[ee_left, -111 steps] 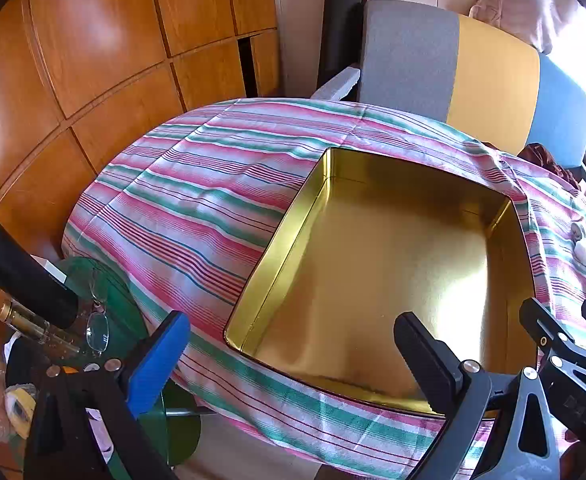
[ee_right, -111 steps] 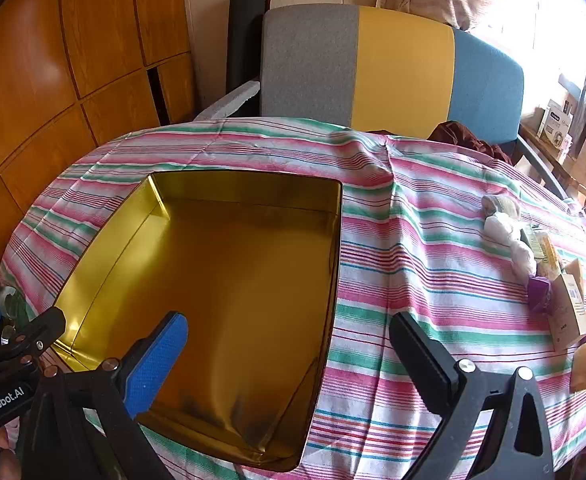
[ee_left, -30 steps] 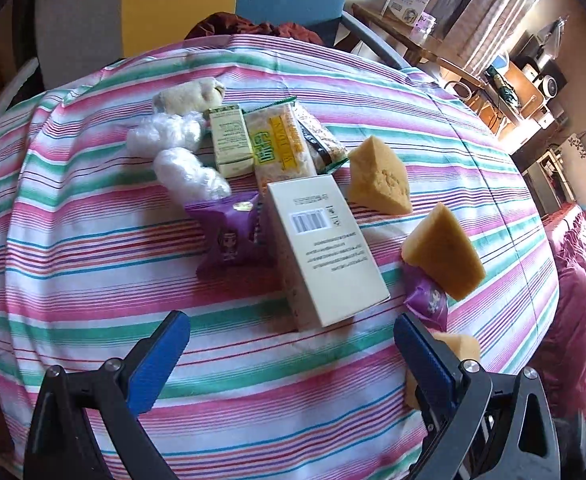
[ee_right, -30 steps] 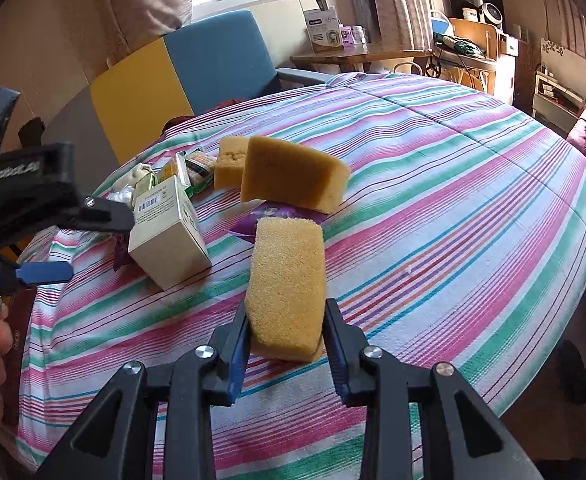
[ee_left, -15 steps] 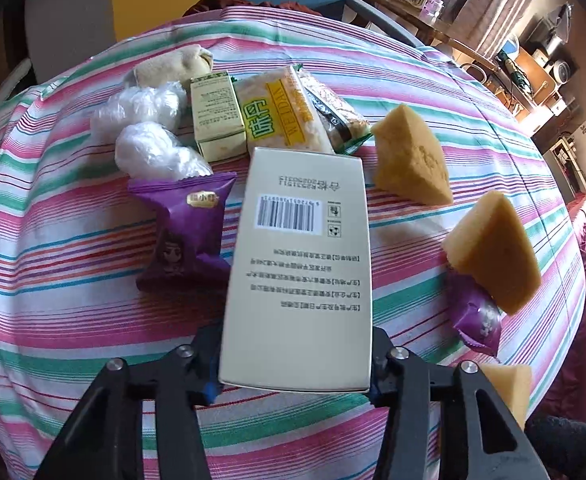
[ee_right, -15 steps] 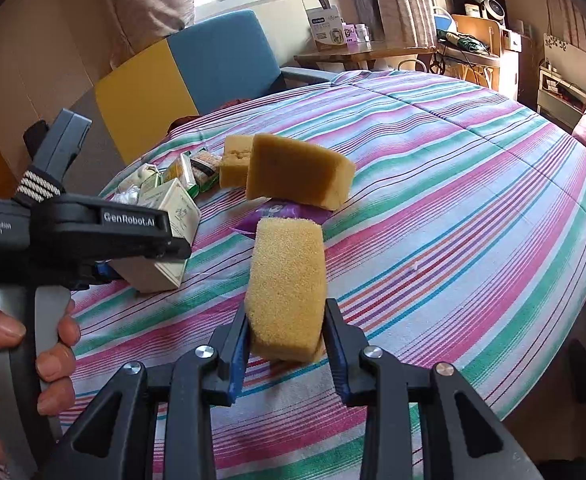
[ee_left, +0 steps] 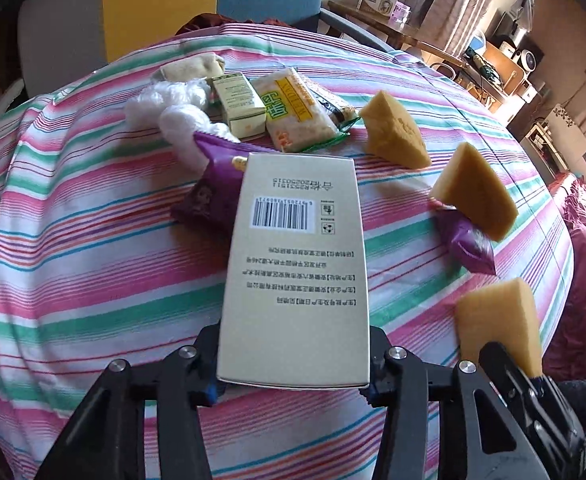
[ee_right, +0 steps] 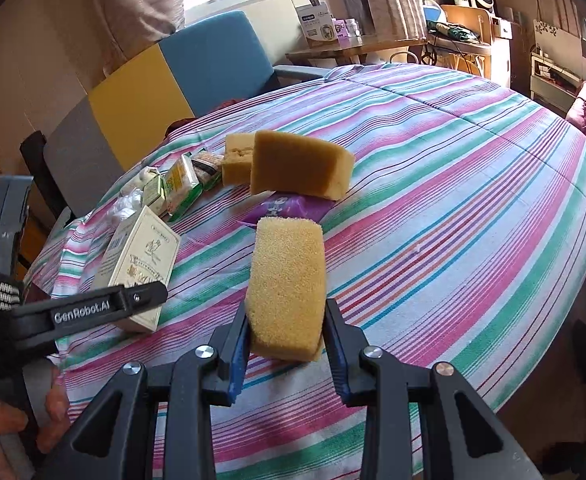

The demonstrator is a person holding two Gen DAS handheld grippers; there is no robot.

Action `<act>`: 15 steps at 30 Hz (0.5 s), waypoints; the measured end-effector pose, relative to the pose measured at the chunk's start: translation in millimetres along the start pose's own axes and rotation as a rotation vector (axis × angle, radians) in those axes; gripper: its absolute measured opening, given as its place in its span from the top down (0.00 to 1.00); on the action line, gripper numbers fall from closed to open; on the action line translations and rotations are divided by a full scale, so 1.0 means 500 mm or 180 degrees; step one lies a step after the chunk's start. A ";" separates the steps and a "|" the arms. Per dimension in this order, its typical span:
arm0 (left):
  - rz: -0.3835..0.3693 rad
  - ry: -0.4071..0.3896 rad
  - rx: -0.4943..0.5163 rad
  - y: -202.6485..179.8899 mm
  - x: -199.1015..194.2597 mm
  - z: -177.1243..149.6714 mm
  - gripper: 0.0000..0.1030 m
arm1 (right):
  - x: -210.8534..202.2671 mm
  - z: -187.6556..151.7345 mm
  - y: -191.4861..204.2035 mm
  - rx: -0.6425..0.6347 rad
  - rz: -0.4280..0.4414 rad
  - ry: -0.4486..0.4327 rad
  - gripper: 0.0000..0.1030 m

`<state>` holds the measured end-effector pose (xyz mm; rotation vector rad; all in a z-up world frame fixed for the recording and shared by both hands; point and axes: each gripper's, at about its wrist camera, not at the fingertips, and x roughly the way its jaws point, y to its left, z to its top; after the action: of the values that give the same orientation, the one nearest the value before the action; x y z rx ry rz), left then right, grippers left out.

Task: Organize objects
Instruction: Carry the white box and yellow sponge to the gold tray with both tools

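My left gripper (ee_left: 293, 364) is shut on a cream carton box (ee_left: 297, 264) with a barcode, held above the striped tablecloth (ee_left: 73, 280); the box also shows in the right wrist view (ee_right: 139, 268). My right gripper (ee_right: 287, 344) is shut on a yellow sponge (ee_right: 289, 284), also seen in the left wrist view (ee_left: 497, 328). On the cloth lie two more sponges (ee_left: 397, 132) (ee_left: 473, 192), two purple snack packets (ee_left: 209, 192) (ee_left: 469, 244), a yellow snack pack (ee_left: 297, 112), a small green box (ee_left: 239, 104) and white wrapped balls (ee_left: 173, 108).
A grey, yellow and blue chair (ee_right: 165, 88) stands behind the table. A wooden side table (ee_right: 357, 46) with boxes is at the far right. The round table's edge (ee_right: 573, 264) drops off to the right. The gold tin is out of view.
The left gripper has lifted the carton box slightly off the cloth and tilted it. The right gripper still holds its sponge, raised a little.
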<state>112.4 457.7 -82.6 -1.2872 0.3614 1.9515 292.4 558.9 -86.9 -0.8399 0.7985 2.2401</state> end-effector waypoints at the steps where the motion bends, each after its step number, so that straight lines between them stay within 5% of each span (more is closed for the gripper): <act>1: 0.0011 -0.0017 0.0019 0.007 -0.007 -0.010 0.51 | 0.000 -0.002 0.006 -0.0004 0.0021 0.0009 0.67; 15: 0.0072 -0.0328 -0.0046 0.118 -0.118 -0.076 0.51 | -0.026 -0.031 0.116 -0.0217 0.0148 0.0007 0.67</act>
<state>107.2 369.5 -58.1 -1.1909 0.3125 2.0339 265.1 507.1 -68.7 -0.8641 0.7537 2.3192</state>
